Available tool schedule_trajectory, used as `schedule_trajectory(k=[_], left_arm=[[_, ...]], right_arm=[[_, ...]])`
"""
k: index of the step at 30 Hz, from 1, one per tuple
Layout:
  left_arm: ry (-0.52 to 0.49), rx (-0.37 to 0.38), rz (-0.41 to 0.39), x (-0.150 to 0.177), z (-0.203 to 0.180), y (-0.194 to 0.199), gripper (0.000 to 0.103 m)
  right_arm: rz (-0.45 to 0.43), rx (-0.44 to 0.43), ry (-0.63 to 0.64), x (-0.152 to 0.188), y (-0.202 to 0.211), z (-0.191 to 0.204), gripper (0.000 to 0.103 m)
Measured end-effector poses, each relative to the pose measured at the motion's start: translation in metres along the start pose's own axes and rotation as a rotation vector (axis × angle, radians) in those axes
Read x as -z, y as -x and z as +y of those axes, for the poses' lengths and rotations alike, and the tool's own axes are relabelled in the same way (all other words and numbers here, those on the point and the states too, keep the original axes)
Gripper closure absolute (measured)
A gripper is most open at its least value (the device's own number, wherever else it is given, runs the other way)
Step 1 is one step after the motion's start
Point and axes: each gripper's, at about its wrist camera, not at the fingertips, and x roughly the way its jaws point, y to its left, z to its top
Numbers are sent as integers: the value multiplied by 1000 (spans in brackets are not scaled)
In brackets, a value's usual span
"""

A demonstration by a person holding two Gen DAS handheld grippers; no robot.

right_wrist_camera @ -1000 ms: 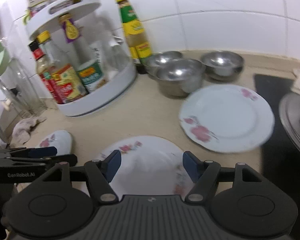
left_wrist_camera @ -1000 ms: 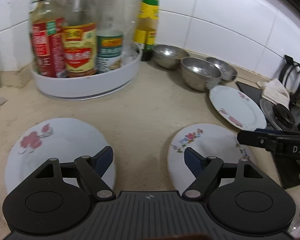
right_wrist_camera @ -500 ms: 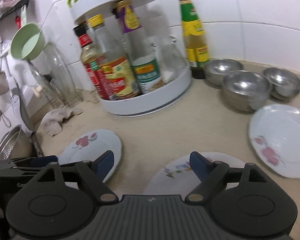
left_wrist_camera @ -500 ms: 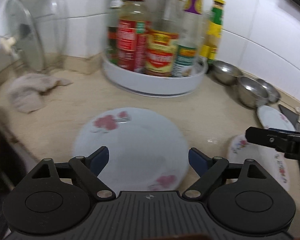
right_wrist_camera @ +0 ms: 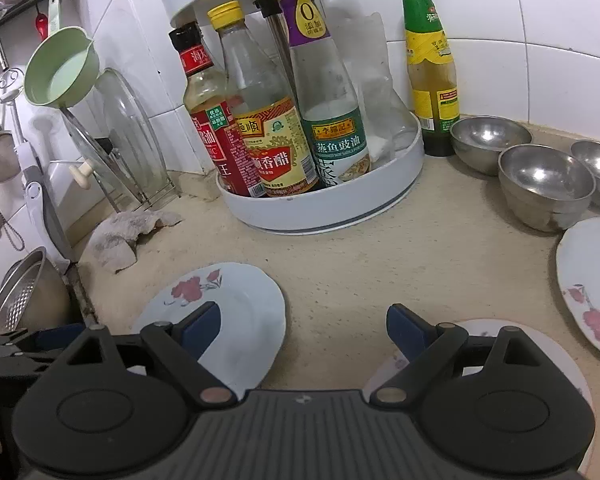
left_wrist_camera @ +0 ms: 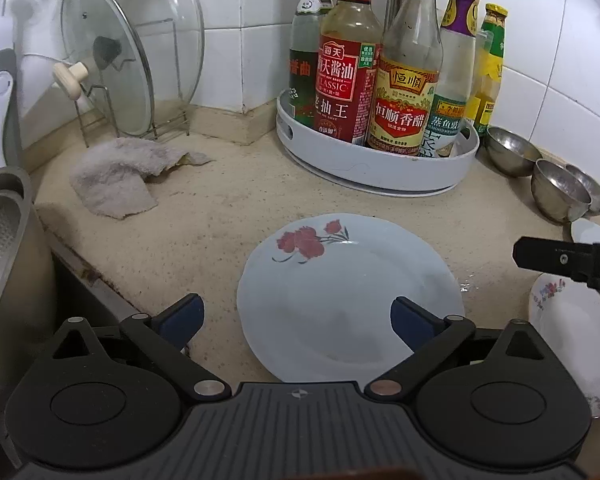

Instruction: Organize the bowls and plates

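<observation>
**Left gripper lines up on the red-flower plate**

The surface (left_wrist_camera: 228, 216) carries three plates and three steel bowls, none stacked yet. The largest thing in front of the left gripper (left_wrist_camera: 296, 322) is the red-flower plate (left_wrist_camera: 348, 296), lying flat near the front edge, close to the sink side. That gripper hangs wide open and empty, its right finger over the plate's near right part and its left finger outside the left rim.

The step in hand looks like picking this plate up to stack it. To do it well, the person would likely bring one finger under the near rim and the other on top, pinching the rim rather than spanning the disc, then lift level so it does not slide.

The plate is round, so it has no long axis; its flower sits at the far left rim, stem running toward the bottle rack (left_wrist_camera: 380, 168).

The right gripper (right_wrist_camera: 304, 330) is also wide open and holding nothing, above bare surface between that plate and the small-flower plate (right_wrist_camera: 476, 332). A third plate (right_wrist_camera: 588, 292) lies further right, beside the steel bowls (right_wrist_camera: 544, 184).
</observation>
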Motion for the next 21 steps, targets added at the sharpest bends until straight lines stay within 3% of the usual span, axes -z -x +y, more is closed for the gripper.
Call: schedule_trajectory(k=[21], left_arm=[[-25,66,27,-4,19,-26,0]], right_arm=[[45,57,25,2,-45,28,11]])
